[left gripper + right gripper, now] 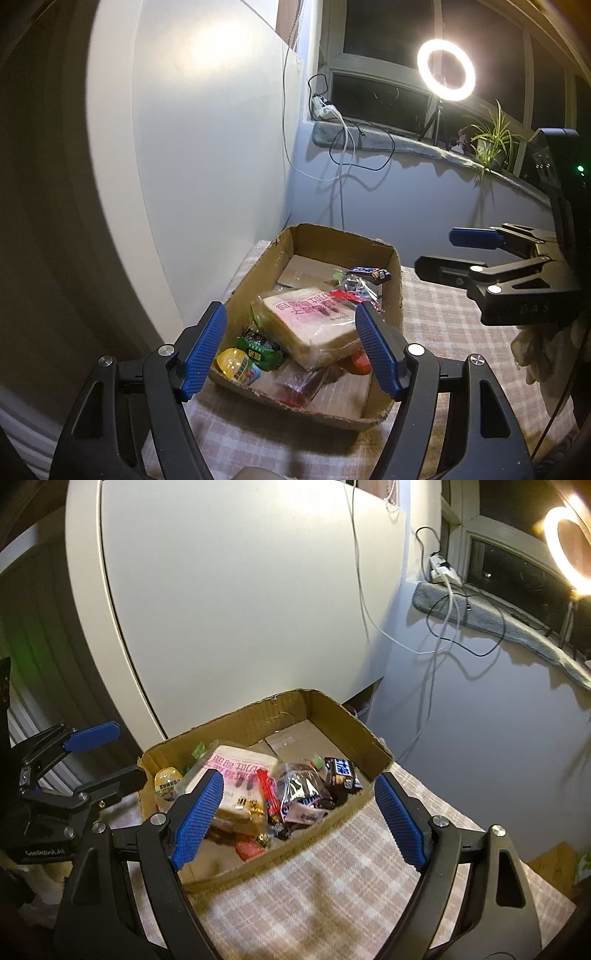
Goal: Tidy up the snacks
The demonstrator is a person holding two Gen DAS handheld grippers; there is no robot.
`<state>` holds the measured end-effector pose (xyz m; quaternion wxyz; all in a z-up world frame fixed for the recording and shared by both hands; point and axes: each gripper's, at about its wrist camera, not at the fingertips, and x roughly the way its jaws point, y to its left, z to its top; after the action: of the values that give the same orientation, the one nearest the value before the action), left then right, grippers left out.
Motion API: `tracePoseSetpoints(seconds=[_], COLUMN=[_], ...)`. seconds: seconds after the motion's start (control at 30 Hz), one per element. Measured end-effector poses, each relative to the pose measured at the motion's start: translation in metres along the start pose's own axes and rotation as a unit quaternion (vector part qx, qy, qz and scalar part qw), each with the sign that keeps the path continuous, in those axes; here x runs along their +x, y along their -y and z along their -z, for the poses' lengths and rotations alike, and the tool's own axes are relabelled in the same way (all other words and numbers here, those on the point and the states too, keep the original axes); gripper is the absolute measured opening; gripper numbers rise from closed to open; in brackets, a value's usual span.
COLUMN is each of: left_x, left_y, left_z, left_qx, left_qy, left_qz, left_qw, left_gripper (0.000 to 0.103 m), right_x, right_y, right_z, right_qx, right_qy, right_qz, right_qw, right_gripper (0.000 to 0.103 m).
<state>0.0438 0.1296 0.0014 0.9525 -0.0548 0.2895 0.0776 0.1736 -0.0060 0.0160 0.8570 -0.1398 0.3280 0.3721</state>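
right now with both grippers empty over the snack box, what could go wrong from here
1. The bagged bread slice lies tilted on top of smaller packets; reaching under it could tip it or squash it.
2. The cardboard box has low, torn walls and sits near the edge of the checked cloth, so a push could slide it.
3. The left gripper and right gripper hang close together, both open; they could collide going for one snack.
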Motion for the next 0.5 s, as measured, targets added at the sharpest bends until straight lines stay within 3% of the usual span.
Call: tracePoseSetpoints(seconds=[0.1,0.23,0.5], left_x=[-0.009,-0.019,-0.031], left_y=[0.002,0.005,0.013], left_z=[0.004,0.011,0.022], left_qx=[-0.002,-0.005,-0.008], left_qy=[0.005,0.008,0.008], left_qz=[-0.005,-0.014,-0.015], left_qw=[1.0,0.9999,0.9998], left_gripper=[0.08,0.081,0.081], right_x=[-0.012,-0.035,-0.054], right_y=[-0.002,-0.006,-0.011], right_z=[0.006,0.021,0.048], right_qx=[0.003,0.015,0.037], right_qy=[0.007,0.031,0.034], right_qz=[0.01,0.029,0.06], right_qw=[1.0,0.999,0.997], right_gripper=[0.088,0.101,0.103])
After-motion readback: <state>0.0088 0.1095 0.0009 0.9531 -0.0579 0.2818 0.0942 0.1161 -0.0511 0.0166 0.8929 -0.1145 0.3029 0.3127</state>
